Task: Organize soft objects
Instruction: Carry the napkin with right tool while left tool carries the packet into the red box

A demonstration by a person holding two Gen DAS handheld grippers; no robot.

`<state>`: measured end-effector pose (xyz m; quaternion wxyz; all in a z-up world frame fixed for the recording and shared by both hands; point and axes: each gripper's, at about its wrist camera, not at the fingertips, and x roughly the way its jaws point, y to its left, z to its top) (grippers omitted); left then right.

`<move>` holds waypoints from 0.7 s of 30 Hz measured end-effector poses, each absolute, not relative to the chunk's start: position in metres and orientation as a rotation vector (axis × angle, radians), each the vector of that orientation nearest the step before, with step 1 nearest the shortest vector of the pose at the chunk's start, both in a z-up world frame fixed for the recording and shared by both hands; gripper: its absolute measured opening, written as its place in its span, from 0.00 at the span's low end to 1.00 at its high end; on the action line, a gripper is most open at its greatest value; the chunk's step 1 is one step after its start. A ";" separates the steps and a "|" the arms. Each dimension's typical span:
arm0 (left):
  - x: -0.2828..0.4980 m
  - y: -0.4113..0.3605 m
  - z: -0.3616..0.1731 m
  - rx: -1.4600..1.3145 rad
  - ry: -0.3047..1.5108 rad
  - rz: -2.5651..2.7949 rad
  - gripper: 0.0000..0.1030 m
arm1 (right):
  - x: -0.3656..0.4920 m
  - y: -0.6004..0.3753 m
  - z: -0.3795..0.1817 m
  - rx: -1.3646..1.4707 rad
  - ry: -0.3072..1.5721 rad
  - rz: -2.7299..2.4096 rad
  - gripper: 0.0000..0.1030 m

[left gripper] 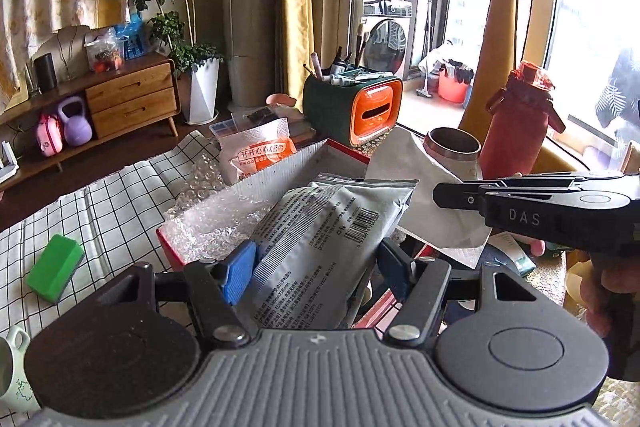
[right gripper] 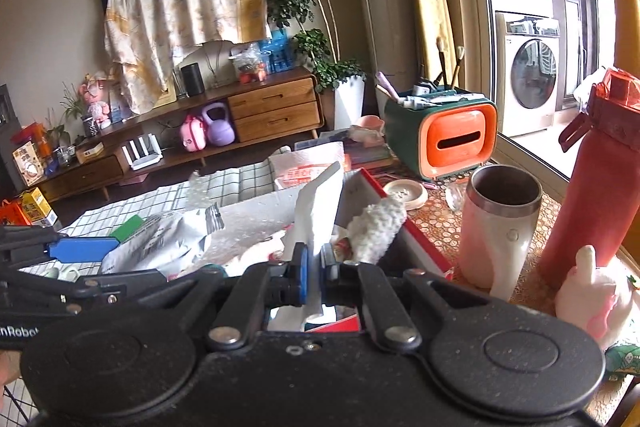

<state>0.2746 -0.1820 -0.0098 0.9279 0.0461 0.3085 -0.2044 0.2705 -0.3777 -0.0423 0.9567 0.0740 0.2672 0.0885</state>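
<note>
My left gripper (left gripper: 316,269) is shut on a grey printed pouch (left gripper: 320,239), its blue pads pressing both sides, above a red-rimmed box (left gripper: 280,163). Bubble wrap (left gripper: 216,223) lies in that box. In the right wrist view the same pouch (right gripper: 160,243) hangs at the left, and a white fluffy cloth (right gripper: 376,227) rests in the box (right gripper: 420,239). My right gripper (right gripper: 316,259) is shut on a white tissue sheet (right gripper: 316,203) that stands up between its pads. From the left wrist view, the right gripper (left gripper: 440,193) comes in from the right with the tissue (left gripper: 420,183).
A green sponge (left gripper: 56,267) lies on the checked cloth (left gripper: 120,195) at the left. Behind and to the right of the box stand a green-and-orange organiser (left gripper: 352,107), a steel-rimmed cup (left gripper: 452,151) and a red bottle (left gripper: 520,123). A white plush toy (right gripper: 592,291) sits near the bottle.
</note>
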 end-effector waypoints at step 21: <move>0.361 -0.222 -0.056 0.160 0.668 -0.337 0.64 | 0.332 -0.390 -0.095 0.191 0.618 0.159 0.09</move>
